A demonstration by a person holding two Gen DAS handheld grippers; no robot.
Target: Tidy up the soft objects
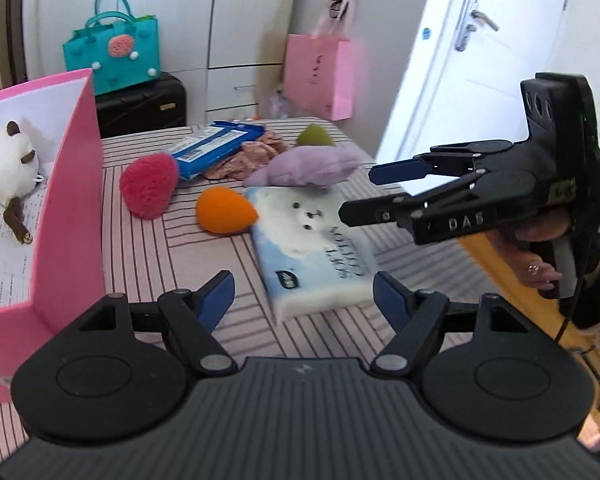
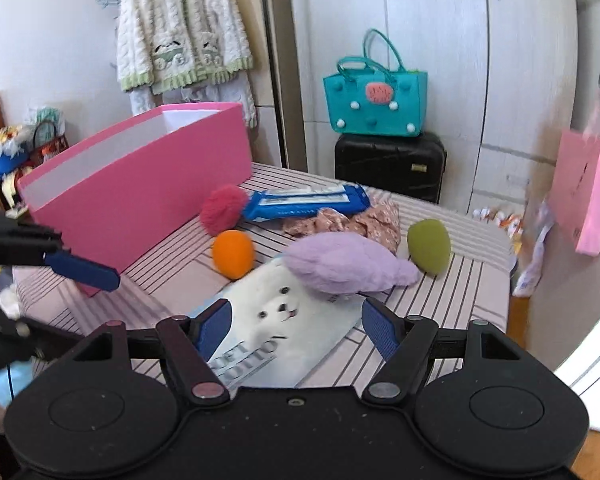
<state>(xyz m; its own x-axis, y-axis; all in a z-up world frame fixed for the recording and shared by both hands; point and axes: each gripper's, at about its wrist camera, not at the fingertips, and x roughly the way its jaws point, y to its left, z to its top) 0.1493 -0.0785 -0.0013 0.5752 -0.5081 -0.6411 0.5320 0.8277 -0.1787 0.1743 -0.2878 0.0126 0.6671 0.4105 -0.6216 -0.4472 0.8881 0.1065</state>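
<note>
On the striped table lies a tissue pack with a white dog print [image 1: 312, 248] [image 2: 284, 332]. A lilac plush [image 1: 304, 168] [image 2: 344, 264] rests on its far end. Around it sit an orange sponge [image 1: 224, 210] [image 2: 233, 254], a red fluffy puff [image 1: 149, 184] [image 2: 222, 209], a green sponge [image 1: 314, 135] [image 2: 429, 246], a blue wipes pack [image 1: 216, 144] [image 2: 304, 202] and a floral cloth [image 1: 256, 158] [image 2: 360, 220]. My left gripper [image 1: 304, 300] is open above the tissue pack's near end. My right gripper [image 2: 296, 326] is open over the same pack; from the left wrist it shows at the right [image 1: 364, 192].
An open pink box [image 1: 72, 184] [image 2: 140, 176] stands at the table's left, with a white plush toy [image 1: 10, 168] inside. Behind are a black suitcase [image 2: 390, 166] with a teal bag [image 2: 376, 100], a pink paper bag [image 1: 320, 74] and a white door [image 1: 472, 52].
</note>
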